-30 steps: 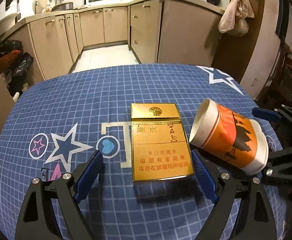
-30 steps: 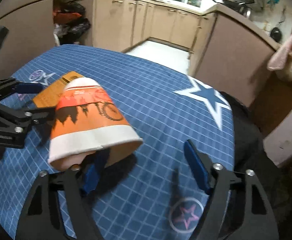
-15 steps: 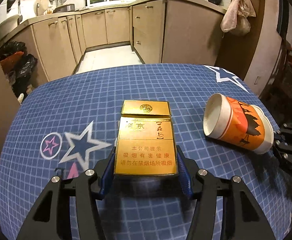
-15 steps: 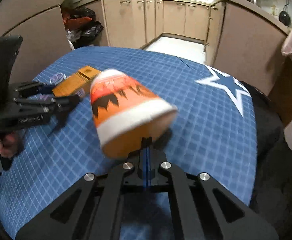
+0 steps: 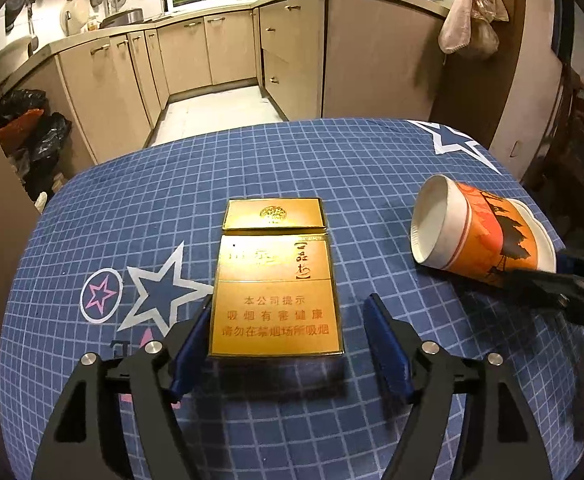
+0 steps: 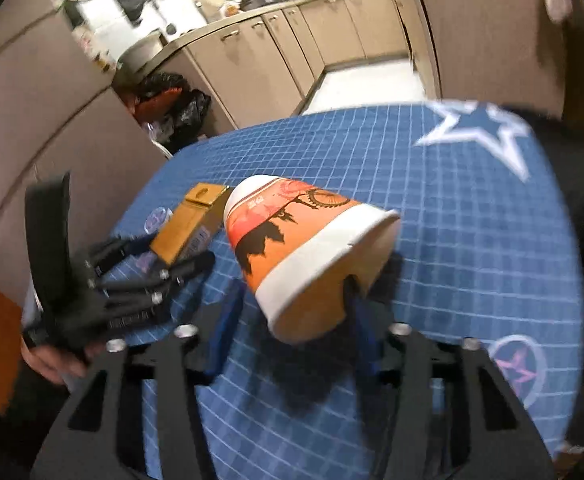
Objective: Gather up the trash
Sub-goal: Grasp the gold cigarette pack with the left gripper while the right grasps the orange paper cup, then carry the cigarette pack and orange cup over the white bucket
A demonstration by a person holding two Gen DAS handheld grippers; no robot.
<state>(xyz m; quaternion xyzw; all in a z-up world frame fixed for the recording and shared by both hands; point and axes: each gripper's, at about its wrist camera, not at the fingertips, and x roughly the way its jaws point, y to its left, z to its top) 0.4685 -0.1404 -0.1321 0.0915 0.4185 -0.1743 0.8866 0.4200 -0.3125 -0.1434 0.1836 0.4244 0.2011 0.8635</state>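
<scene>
gold cigarette pack (image 5: 276,284): flat, face up, lid end away, table centre | paper cup (image 5: 479,240): orange-and-white, on its side, rim crushed, right of pack
</scene>
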